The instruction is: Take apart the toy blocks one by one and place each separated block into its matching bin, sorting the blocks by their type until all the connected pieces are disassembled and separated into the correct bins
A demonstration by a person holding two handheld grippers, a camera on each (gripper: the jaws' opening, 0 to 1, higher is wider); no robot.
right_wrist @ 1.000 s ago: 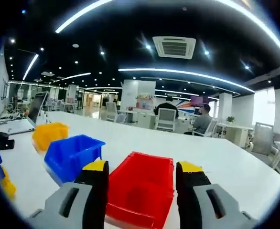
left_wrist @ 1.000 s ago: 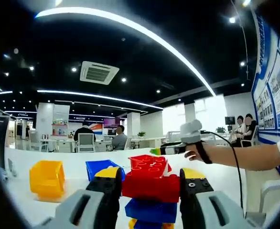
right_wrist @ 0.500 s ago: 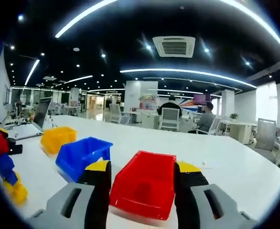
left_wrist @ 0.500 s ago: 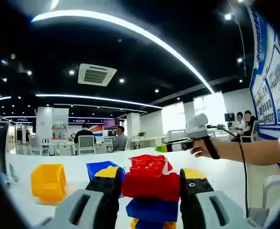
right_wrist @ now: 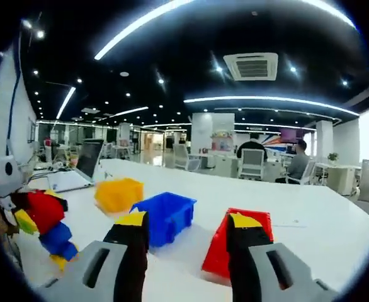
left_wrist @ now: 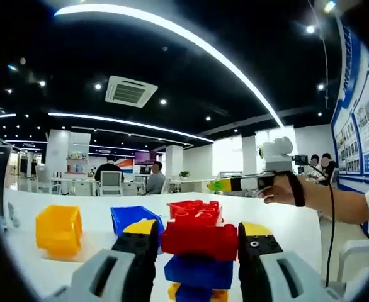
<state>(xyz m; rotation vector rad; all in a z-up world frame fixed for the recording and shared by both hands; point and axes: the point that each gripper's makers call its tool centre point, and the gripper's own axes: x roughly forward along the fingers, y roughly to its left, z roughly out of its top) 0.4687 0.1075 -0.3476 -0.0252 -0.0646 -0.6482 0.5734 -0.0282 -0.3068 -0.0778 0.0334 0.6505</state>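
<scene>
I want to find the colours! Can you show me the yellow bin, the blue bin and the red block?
yellow bin (right_wrist: 118, 194), right gripper view, on its front wall.
blue bin (right_wrist: 165, 215), right gripper view, on its side wall.
red block (left_wrist: 200, 238), left gripper view, on its front face, between the jaws.

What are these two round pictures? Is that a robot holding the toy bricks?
No robot here: a person holds a pinching tool in each hand, and a small camera rides on each tool. The left gripper view looks along the left gripper, whose fingers squeeze a stack of toy blocks: red on top, blue under it, yellow lowest. The person's hand holds the other tool out over the white table. The right gripper view looks along the right gripper, which is open and holds nothing. Ahead of it on the table stand three sorting bins: yellow bin, blue bin and red bin.
</scene>
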